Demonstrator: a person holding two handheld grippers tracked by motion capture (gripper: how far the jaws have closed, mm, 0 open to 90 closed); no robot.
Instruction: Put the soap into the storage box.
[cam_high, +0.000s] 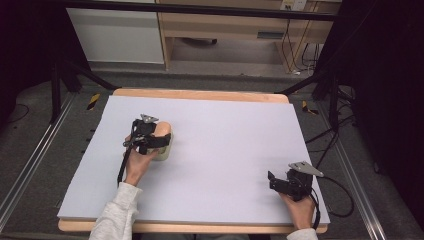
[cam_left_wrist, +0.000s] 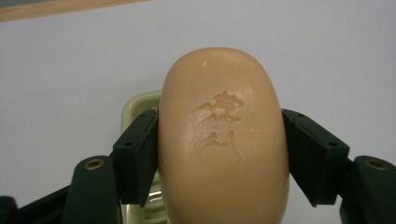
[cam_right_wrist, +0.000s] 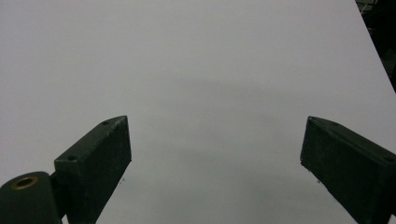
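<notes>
The left hand-held gripper (cam_left_wrist: 223, 154) is clamped on a tan bar of soap (cam_left_wrist: 223, 135), its 2 black jaws pressing the bar's long sides. The soap has an embossed mark on its upper face. Below and behind it lies a pale green soap dish (cam_left_wrist: 136, 105), one rounded corner peeking out at the bar's left; whether the soap touches the dish or hangs just above it is hard to tell. In the high view the left hand-held gripper (cam_high: 156, 140) sits over the dish (cam_high: 165, 152) on the left half of the grey-covered counter (cam_high: 230, 150). The right hand-held gripper (cam_high: 274, 181) rests near the counter's front right corner, well apart, its jaws spread wide over bare surface.
</notes>
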